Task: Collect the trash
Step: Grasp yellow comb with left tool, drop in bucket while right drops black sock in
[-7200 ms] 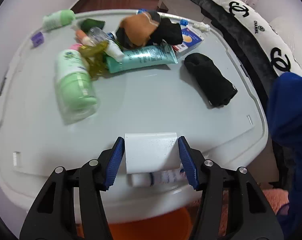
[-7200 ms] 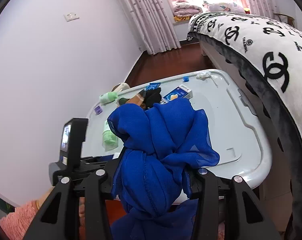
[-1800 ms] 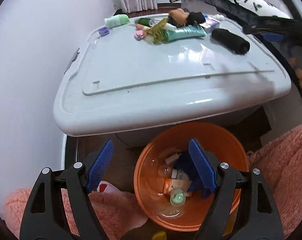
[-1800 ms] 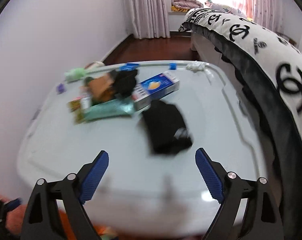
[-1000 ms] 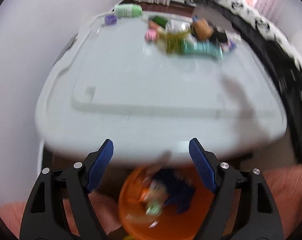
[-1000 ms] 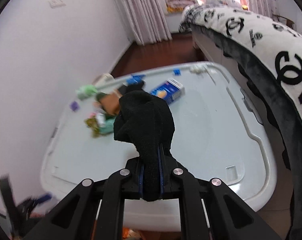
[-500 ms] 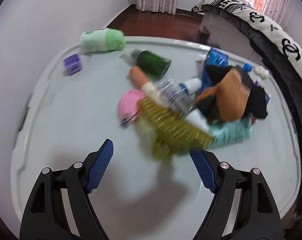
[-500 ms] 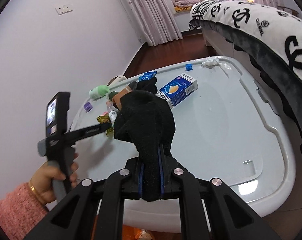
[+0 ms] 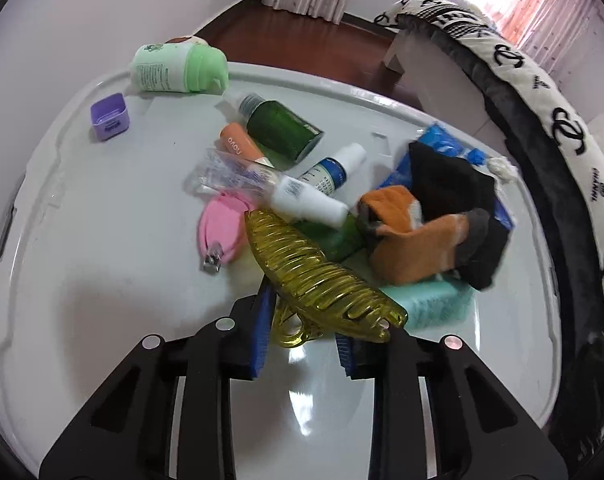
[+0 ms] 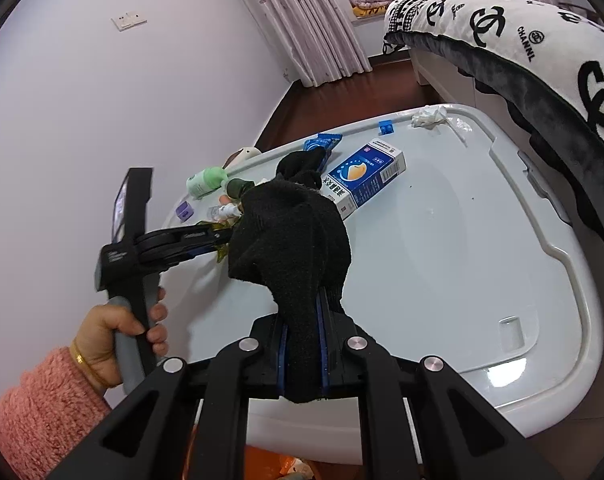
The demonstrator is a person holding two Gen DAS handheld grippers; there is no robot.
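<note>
My left gripper (image 9: 304, 326) reaches into the clutter on the white storage-box lid (image 9: 101, 280). Its jaws are closing on a yellow see-through hair clip (image 9: 318, 276), whose handle sits between the blue pads and touches them. In the right wrist view the left gripper (image 10: 217, 240) shows from the side, held by a hand (image 10: 113, 332) in a pink sleeve. My right gripper (image 10: 302, 312) is shut on a black sock (image 10: 289, 232), which it holds up above the lid's near side.
Around the clip lie a pink nail-clipper case (image 9: 221, 232), a white tube (image 9: 302, 200), a dark green bottle (image 9: 281, 130), a teal tube (image 9: 430, 300) and orange-and-black socks (image 9: 418, 240). A blue box (image 10: 362, 180) lies farther back. An orange bin (image 10: 261, 464) stands below the lid's front edge; a bed (image 10: 522, 40) runs along the right.
The left gripper has swung from over the orange bin to the clutter, and its wide jaws have come in around the yellow hair clip. The right gripper still holds the black sock.
</note>
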